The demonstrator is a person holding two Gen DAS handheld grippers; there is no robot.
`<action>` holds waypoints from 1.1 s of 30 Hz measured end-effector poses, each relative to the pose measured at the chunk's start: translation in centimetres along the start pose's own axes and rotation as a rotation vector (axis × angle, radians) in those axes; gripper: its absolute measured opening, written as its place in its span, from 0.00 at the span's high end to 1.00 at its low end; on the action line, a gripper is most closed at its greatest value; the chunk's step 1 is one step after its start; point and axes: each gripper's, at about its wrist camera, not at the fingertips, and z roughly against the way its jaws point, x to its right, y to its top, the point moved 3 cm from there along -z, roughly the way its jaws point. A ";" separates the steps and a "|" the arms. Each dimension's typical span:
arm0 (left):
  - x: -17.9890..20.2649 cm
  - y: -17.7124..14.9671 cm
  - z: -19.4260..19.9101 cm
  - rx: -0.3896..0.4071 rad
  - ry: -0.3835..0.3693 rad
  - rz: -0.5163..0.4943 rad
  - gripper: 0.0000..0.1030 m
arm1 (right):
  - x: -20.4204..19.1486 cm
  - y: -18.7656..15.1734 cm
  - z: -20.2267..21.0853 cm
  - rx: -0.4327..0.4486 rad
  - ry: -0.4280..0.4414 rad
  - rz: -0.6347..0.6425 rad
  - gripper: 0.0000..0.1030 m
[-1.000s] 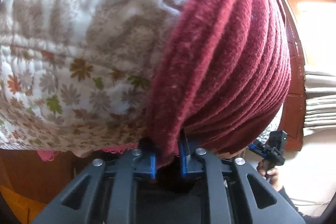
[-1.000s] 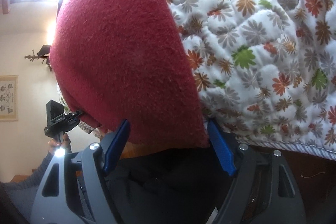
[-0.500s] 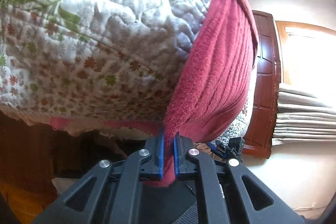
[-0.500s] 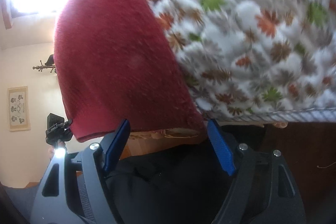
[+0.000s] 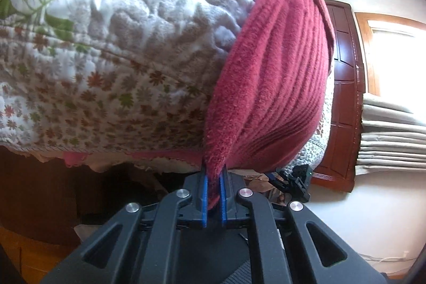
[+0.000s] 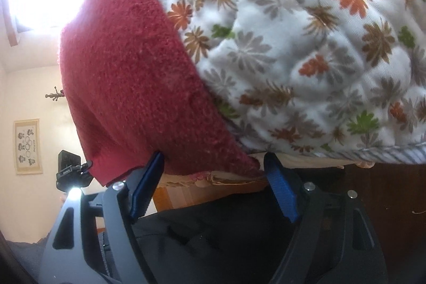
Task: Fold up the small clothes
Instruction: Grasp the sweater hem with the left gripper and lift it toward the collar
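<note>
No words or numbers to read anywhere here. The framed picture (image 6: 27, 146) on the wall in the right wrist view shows small dark figures and rings, with marks too tiny to make out. Nothing legible in the left wrist view either.

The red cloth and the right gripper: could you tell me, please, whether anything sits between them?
Nothing visible does. The right gripper is open, with the red cloth hanging just ahead of its fingers over the flowered quilt. The left gripper is already clamped on the cloth's corner.
</note>
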 end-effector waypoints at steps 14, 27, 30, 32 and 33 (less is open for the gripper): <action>0.5 -1.9 3.1 0.037 -0.225 0.052 0.94 | -7.8 -4.1 6.8 0.011 0.342 0.012 0.95; 3.1 4.9 6.2 0.255 -0.705 0.284 0.94 | -14.7 3.4 13.5 0.197 0.559 -0.067 0.95; 3.0 8.8 4.0 0.284 -0.716 0.366 0.94 | -14.0 7.4 13.7 0.197 0.528 -0.116 0.95; 3.1 11.5 2.6 0.294 -0.665 0.404 0.94 | -13.5 9.9 13.2 0.195 0.498 -0.149 0.95; 2.8 12.5 2.0 0.297 -0.654 0.435 0.94 | -13.0 11.2 12.6 0.188 0.467 -0.186 0.94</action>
